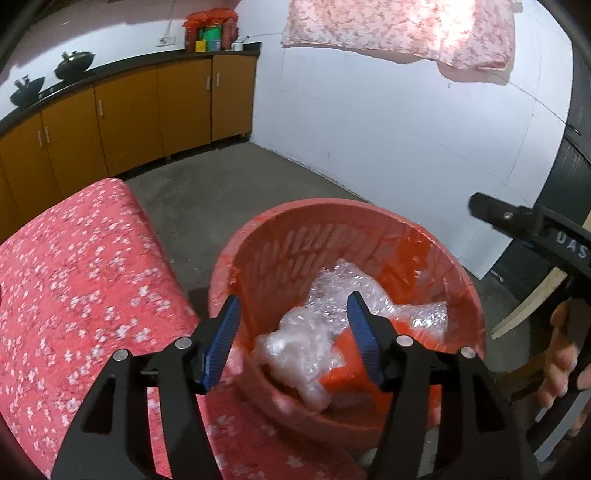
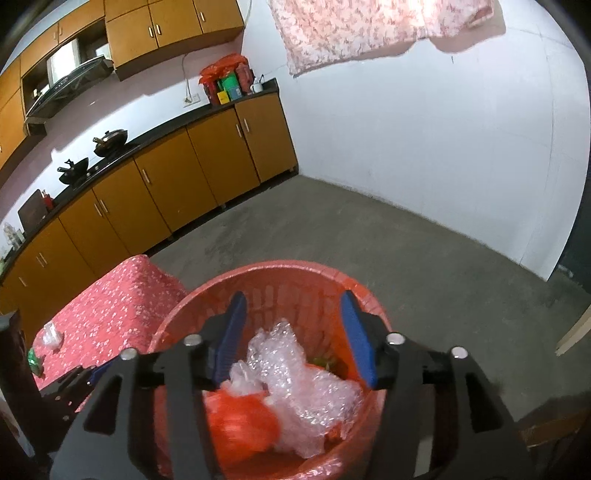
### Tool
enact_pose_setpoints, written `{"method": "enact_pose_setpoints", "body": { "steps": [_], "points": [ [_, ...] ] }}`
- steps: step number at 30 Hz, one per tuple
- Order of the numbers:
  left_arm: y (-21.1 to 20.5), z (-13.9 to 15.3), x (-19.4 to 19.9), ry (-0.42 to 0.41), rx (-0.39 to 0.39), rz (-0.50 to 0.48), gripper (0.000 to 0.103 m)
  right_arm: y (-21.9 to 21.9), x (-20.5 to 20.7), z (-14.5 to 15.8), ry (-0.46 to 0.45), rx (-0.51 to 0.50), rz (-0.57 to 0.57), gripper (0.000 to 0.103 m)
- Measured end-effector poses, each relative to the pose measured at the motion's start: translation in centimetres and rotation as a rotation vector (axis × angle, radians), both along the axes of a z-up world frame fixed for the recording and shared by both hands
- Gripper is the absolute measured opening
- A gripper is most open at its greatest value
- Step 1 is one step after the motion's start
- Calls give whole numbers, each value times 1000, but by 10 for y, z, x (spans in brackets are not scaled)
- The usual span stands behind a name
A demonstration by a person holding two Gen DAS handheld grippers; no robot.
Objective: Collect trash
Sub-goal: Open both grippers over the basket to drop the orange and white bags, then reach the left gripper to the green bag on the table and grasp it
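A red slotted trash basket [image 1: 325, 221] [image 2: 280, 273] with a red liner stands on the floor beside the table. Clear bubble wrap [image 1: 343, 295] [image 2: 306, 384] and an orange-red plastic bag [image 2: 240, 424] lie inside it. My left gripper [image 1: 293, 332] is open and empty, hovering over the basket's near rim. My right gripper [image 2: 293, 328] is open and empty above the basket; it also shows at the right in the left wrist view [image 1: 517, 221]. A small clear plastic scrap [image 2: 50, 336] and a green item [image 2: 34, 360] lie on the table.
A table with a red floral cloth [image 1: 74, 280] [image 2: 107, 306] stands left of the basket. Orange kitchen cabinets [image 1: 129, 107] [image 2: 166, 184] with pans line the far wall. A floral cloth [image 1: 406, 29] hangs on the white wall. Bare concrete floor [image 2: 369, 229] lies beyond.
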State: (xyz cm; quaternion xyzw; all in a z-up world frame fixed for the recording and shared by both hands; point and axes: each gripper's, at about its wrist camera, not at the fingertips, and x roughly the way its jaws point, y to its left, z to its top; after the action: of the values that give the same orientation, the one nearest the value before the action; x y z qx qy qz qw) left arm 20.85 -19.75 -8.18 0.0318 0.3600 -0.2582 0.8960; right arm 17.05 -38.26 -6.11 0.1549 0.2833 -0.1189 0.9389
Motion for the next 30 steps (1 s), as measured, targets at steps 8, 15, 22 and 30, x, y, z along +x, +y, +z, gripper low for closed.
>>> {"method": "enact_pose_setpoints", "body": {
  "steps": [8, 15, 22, 30],
  "points": [
    [66, 14, -12, -64, 34, 150, 76, 50, -1, 26, -64, -112, 88, 90],
    [162, 24, -20, -128, 116, 384, 83, 112, 12, 31, -76, -119, 227, 96],
    [292, 21, -9, -110, 200, 728, 89, 181, 31, 19, -16, -166, 320, 99],
    [376, 10, 34, -7, 120, 904, 89, 254, 56, 2, 17, -162, 442, 99]
  ]
}}
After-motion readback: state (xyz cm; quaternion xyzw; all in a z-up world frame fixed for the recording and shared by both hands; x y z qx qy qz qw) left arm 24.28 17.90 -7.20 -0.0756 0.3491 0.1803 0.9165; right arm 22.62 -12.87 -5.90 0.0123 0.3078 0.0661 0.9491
